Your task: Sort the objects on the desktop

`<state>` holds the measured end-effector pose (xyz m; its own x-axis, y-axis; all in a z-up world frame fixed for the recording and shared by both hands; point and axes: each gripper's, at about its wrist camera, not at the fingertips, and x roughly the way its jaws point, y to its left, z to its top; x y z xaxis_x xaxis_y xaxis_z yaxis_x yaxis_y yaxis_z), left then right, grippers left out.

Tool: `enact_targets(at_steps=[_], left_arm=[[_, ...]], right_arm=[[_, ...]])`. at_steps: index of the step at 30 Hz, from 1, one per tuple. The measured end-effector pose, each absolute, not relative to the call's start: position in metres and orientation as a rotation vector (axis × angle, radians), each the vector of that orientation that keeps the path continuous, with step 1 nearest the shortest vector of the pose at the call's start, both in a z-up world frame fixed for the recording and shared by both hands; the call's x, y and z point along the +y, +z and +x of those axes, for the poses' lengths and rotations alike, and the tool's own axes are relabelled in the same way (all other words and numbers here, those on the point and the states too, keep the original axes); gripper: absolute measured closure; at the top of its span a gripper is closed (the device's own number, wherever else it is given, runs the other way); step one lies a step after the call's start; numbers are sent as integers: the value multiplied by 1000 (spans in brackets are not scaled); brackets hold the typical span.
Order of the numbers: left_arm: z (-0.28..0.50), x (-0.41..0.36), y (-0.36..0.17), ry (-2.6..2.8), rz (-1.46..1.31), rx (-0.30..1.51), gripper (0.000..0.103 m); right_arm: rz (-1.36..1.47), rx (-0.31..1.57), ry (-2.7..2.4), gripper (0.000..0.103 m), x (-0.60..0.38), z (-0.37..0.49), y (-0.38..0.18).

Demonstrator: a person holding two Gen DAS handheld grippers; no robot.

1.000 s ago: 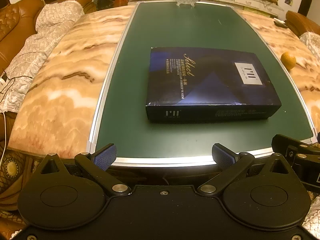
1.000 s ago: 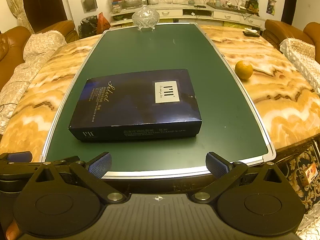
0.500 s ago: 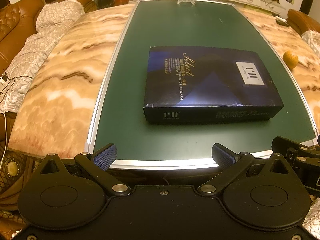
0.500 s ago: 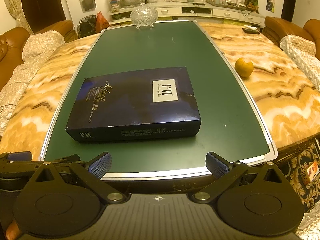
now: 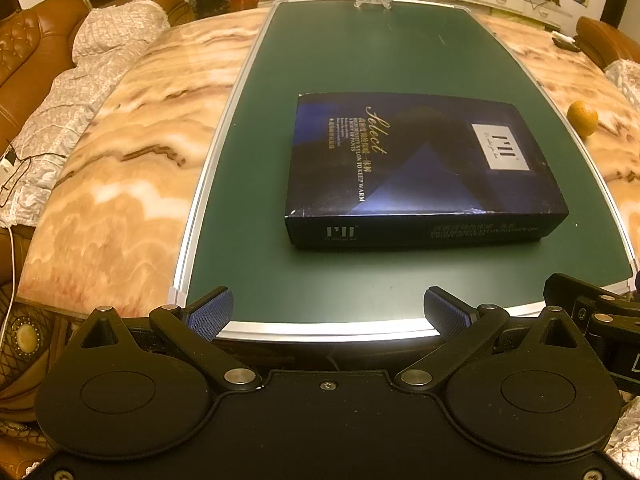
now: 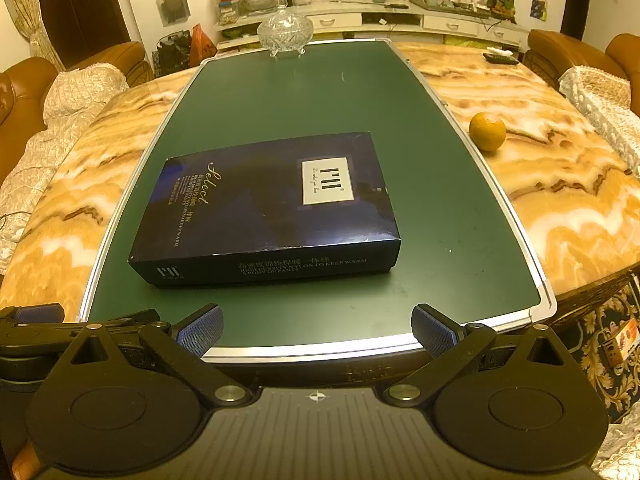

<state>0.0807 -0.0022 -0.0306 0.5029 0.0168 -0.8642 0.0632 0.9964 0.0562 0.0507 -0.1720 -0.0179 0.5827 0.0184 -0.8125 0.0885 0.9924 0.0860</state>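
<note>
A flat dark blue box (image 5: 420, 168) with a white label lies on the green board (image 5: 360, 60) near its front edge; it also shows in the right wrist view (image 6: 264, 208). An orange (image 6: 487, 132) sits on the marble table to the right of the board, also seen in the left wrist view (image 5: 583, 118). My left gripper (image 5: 328, 312) is open and empty, over the board's front edge, short of the box. My right gripper (image 6: 316, 330) is open and empty, also at the front edge, short of the box.
A glass lidded bowl (image 6: 285, 34) stands at the board's far end. The marble table (image 6: 560, 184) extends on both sides of the board (image 6: 360, 100). A remote (image 6: 500, 58) lies at the far right. Brown sofas with covers (image 5: 80, 60) flank the table.
Both grippers have edged slightly forward and tilted down; the box sits a little lower and larger in both views. Nothing was gripped or moved.
</note>
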Motion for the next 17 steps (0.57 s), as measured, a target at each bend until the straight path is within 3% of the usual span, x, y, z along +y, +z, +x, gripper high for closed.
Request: enact_targets(at_steps=[17], left_arm=[[79,0,-31,-25,79,1039,0]], right_arm=[[119,948,-45,0,-171,50,-18]])
